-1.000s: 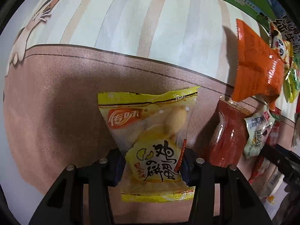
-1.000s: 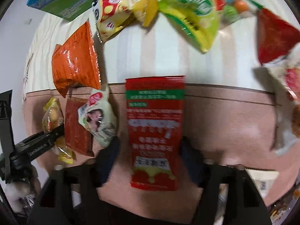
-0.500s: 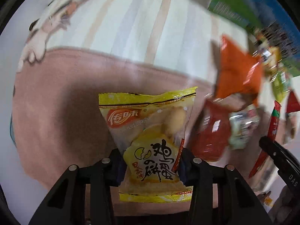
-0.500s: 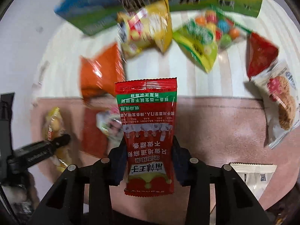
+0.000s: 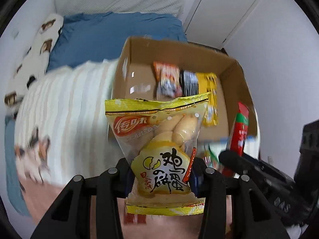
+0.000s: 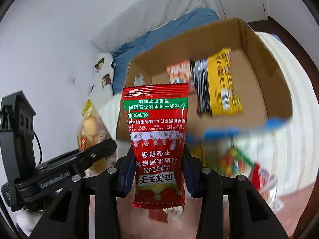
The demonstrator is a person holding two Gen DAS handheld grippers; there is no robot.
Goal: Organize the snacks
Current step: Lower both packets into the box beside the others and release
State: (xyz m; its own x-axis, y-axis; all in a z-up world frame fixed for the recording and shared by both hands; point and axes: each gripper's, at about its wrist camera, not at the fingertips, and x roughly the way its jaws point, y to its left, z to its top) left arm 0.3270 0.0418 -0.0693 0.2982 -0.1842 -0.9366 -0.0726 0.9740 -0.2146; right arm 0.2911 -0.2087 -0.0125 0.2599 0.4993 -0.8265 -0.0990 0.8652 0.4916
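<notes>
My left gripper (image 5: 161,175) is shut on a yellow egg-biscuit packet (image 5: 159,143), held upright in the air. My right gripper (image 6: 158,171) is shut on a red spicy-strip packet (image 6: 157,139), also lifted. Beyond both stands an open cardboard box (image 5: 237,75) on the bed, with an orange packet (image 5: 166,77) and a black-and-yellow packet (image 5: 201,87) inside. In the right wrist view the same box (image 6: 259,63) shows with the black-and-yellow packet (image 6: 217,87) in it. The right gripper with its red packet (image 5: 239,129) appears at the right of the left wrist view. The left gripper's yellow packet (image 6: 89,127) shows at left.
A striped cream blanket (image 5: 65,107) with cat prints covers the bed, and a blue quilt (image 5: 111,33) lies behind it. More loose snack packets (image 6: 235,159) lie blurred on the blanket in front of the box. White walls and a door (image 5: 225,6) stand behind.
Both grippers have risen off the blanket with their packets, and the views have tilted up to show the box. The right gripper's jaws closed onto the red packet after the first frame.
</notes>
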